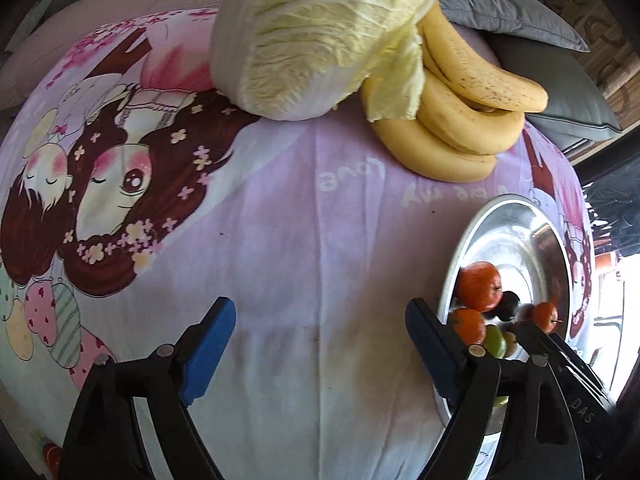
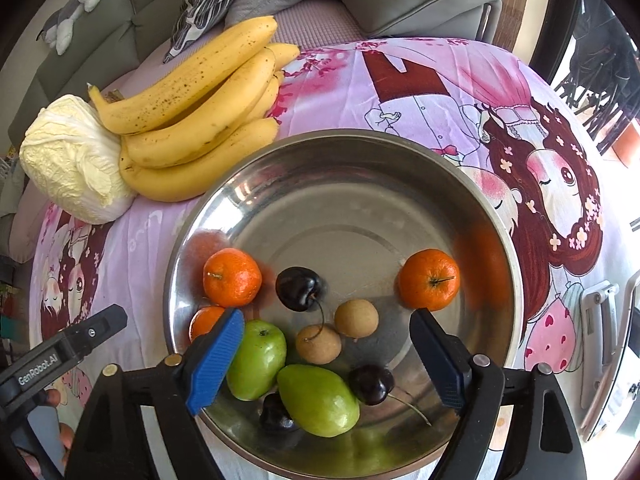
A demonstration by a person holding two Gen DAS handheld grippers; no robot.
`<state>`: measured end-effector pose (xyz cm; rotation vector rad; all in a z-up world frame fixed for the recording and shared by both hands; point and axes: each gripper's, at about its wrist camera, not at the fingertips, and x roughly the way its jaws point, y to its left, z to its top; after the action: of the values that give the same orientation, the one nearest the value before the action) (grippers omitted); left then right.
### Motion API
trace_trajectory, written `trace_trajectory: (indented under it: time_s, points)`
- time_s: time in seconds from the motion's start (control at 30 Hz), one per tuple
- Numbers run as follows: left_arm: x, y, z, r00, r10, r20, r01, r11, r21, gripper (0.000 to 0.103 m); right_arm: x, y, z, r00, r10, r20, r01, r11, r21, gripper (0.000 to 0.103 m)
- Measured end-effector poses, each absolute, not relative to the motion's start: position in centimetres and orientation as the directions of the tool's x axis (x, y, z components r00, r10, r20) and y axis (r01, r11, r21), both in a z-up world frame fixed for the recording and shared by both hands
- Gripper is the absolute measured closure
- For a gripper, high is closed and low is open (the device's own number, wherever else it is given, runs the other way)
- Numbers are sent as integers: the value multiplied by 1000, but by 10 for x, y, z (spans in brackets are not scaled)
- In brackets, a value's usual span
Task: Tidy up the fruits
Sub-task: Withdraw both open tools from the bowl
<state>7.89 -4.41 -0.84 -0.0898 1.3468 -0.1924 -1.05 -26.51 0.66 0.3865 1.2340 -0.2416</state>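
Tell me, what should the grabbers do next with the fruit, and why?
Probably the left gripper should reach toward the bananas. Its jaws are open and empty over the bare cloth, and the bananas lie outside the metal bowl, next to the cabbage. The small fruits are already in the bowl, under the right gripper, also open.

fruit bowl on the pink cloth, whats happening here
A person is sorting fruit with a handheld gripper in each hand. The right gripper hangs open over the metal bowl, which already holds tangerines, cherries, green fruits and small brown fruits. The left gripper is open over bare cloth, holding nothing. The bananas and cabbage lie outside the bowl.
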Motion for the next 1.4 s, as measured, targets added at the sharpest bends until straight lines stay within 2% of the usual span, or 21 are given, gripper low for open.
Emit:
trace_trajectory:
  time_s: [0.1, 0.23, 0.47, 0.73, 1.4]
  points:
    - [77, -33, -11, 210, -173, -962, 66, 984, -163, 8, -11, -258, 6, 327, 36, -944, 371, 914, 164, 0]
    - [68, -28, -12, 220, -162, -962, 90, 985, -145, 8, -14, -248, 5, 329, 54, -943, 348, 921, 174, 0]
    - [37, -15, -4, 291, -36, -956, 107, 994, -5, 8, -36, -239, 7, 334, 35, -942, 346, 925, 157, 0]
    - [17, -3, -9, 256, -69, -964, 100, 994, -45, 8, -64, -233, 15, 356, 1, -935, 355, 925, 136, 0]
    - [-2, -14, -12, 220, -54, -974, 157, 987, -19, 8, -78, -234, 11, 340, -38, -940, 364, 927, 94, 0]
